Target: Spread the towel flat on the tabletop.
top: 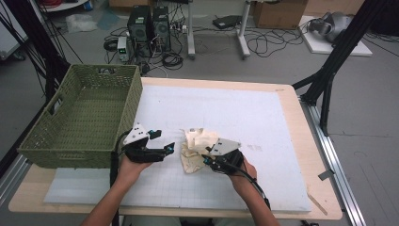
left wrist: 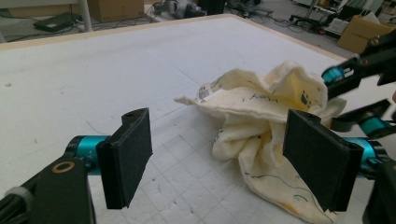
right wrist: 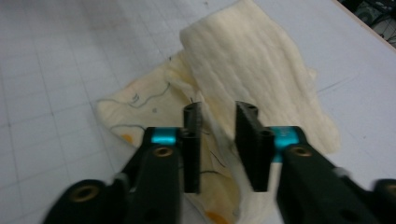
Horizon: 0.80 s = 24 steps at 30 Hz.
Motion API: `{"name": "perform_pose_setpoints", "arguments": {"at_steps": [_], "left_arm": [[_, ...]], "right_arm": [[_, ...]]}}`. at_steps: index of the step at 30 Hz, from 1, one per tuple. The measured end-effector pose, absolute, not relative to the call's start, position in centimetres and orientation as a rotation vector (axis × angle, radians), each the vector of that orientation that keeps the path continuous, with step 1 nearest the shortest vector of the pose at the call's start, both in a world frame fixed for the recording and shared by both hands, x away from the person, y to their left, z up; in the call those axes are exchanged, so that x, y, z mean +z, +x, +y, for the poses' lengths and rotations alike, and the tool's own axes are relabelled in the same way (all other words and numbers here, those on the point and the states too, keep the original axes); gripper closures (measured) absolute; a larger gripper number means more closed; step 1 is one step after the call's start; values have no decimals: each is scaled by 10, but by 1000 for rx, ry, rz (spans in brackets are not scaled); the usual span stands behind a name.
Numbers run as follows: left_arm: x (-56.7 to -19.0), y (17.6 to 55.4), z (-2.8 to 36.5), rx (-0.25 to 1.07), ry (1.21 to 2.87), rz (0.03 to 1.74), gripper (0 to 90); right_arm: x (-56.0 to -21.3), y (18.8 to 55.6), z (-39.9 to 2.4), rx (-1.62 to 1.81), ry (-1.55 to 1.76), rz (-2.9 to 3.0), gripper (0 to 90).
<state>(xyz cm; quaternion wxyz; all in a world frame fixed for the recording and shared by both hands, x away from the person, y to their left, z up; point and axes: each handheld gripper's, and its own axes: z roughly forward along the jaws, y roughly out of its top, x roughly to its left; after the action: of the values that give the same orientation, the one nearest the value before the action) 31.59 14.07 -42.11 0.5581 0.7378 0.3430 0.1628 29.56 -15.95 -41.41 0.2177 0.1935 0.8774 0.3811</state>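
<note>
a crumpled cream cloth [top: 196,149] lies bunched on the white foam mat [top: 263,117] near the table's front edge, between the two hand-held tools and touching the right gripper [top: 207,160], whose jaws are drawn close together over a raised fold of the fabric [right wrist: 219,140]; whether the pads actually pinch it cannot be told. the left gripper [top: 165,142] waits just to the cloth's left with its jaws spread wide and nothing in them, the green wicker basket [top: 75,117] at its far side. the heap runs roughly front to back on the table, with no clear end pointing anywhere, and the right hand is the nearer one.
</note>
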Motion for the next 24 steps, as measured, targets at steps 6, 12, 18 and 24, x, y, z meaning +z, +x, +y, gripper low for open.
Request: {"name": "perform_pose_setpoints", "arguments": {"at_steps": [6,12,18,24], "left_arm": [[-423,316,141,377,1744,814,246],[-424,316,139,376,1748,807,249],[-425,316,138,368,1764,794,269],[-425,315,136,362,1767,787,288]], "right_arm": [[-406,295,-181,1057,657,2396,866],[-399,292,-216,1056,812,2309,866],[-401,291,-244,1019,941,2242,866],[-419,297,-271,903,1164,2212,794]]}}
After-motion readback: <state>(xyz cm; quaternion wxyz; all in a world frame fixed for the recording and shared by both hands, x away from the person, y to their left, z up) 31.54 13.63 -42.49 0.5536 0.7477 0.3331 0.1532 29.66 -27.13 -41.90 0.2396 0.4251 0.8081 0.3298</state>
